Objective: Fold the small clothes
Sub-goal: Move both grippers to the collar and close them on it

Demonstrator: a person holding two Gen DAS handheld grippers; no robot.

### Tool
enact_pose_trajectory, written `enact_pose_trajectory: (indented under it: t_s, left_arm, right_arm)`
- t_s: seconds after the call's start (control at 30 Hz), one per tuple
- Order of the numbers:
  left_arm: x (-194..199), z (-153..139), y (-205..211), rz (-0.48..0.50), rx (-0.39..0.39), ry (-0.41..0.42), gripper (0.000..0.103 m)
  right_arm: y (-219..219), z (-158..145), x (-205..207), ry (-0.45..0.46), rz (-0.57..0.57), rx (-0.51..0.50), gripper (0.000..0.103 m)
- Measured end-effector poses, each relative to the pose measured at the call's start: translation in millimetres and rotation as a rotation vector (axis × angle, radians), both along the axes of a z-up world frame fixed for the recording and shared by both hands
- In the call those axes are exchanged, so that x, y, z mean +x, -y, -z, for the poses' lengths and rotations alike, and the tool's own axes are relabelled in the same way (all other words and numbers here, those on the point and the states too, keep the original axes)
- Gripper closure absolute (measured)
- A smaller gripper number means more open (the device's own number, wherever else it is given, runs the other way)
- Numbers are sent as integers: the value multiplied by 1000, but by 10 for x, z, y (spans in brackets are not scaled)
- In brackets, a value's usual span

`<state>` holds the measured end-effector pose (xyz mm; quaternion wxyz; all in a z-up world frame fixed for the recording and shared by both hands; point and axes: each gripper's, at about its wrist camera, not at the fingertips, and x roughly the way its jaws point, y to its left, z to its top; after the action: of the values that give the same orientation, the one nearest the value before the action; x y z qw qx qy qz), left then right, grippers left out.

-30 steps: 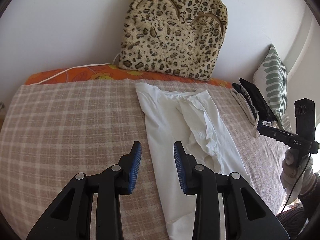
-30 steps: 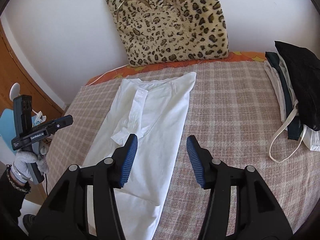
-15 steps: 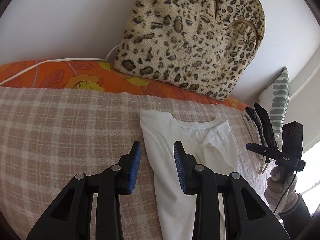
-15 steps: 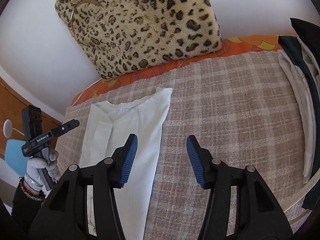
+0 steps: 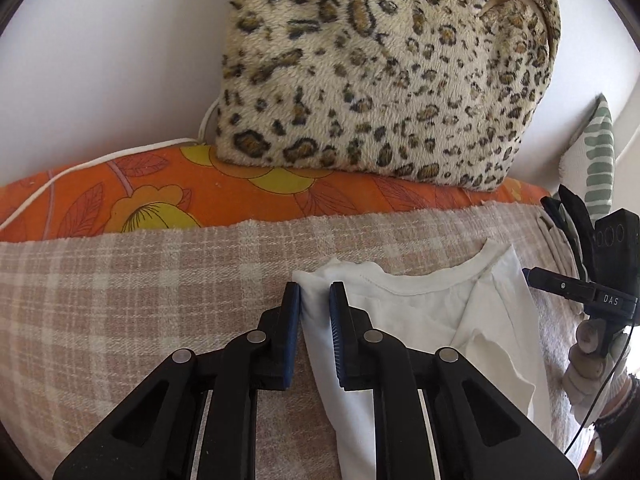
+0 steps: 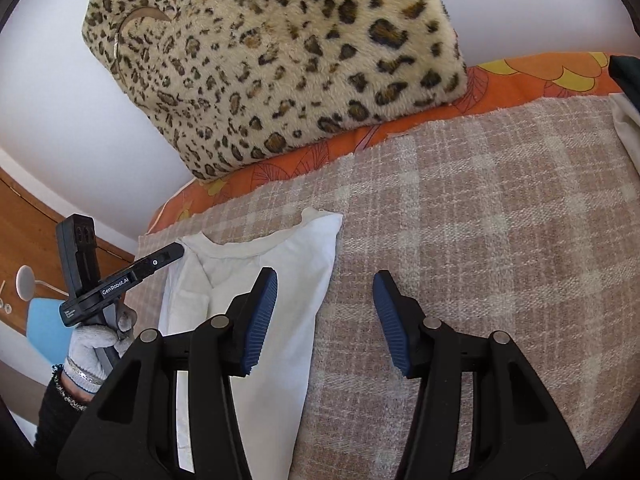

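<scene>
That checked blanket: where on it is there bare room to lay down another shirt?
The checked blanket lies bare on the left gripper's side of the white shirt, up to the orange sheet. Another bare stretch runs between the shirt and the piled clothes past the right gripper. That pile's edge is crowded.

Bed (image 5: 120,320) covered by pink-beige plaid blanket (image 6: 500,240). Orange floral sheet (image 5: 160,196) exposed along far edge by wall. White shirt (image 5: 440,320) lies flat on blanket, neckline toward wall. Leopard-print cushion (image 5: 380,72) stands on orange sheet, leaning on wall. White cord (image 5: 120,154) trails along sheet. Dark and pale folded items (image 5: 568,220) at right edge.
</scene>
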<state>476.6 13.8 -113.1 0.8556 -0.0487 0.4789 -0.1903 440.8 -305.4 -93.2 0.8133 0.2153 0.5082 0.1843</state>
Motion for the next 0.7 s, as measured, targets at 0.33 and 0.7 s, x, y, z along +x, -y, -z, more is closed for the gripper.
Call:
enact_pose_trajectory:
  t_s: [0.33, 0.7]
  left_arm:
    - [63, -19, -223, -28, -118, -39, 58]
    - [68, 86, -76, 18, -109, -17, 95]
  right_arm:
    - [44, -38, 120, -13, -7, 46, 57]
    - [-236, 6, 194, -9, -36, -22, 72]
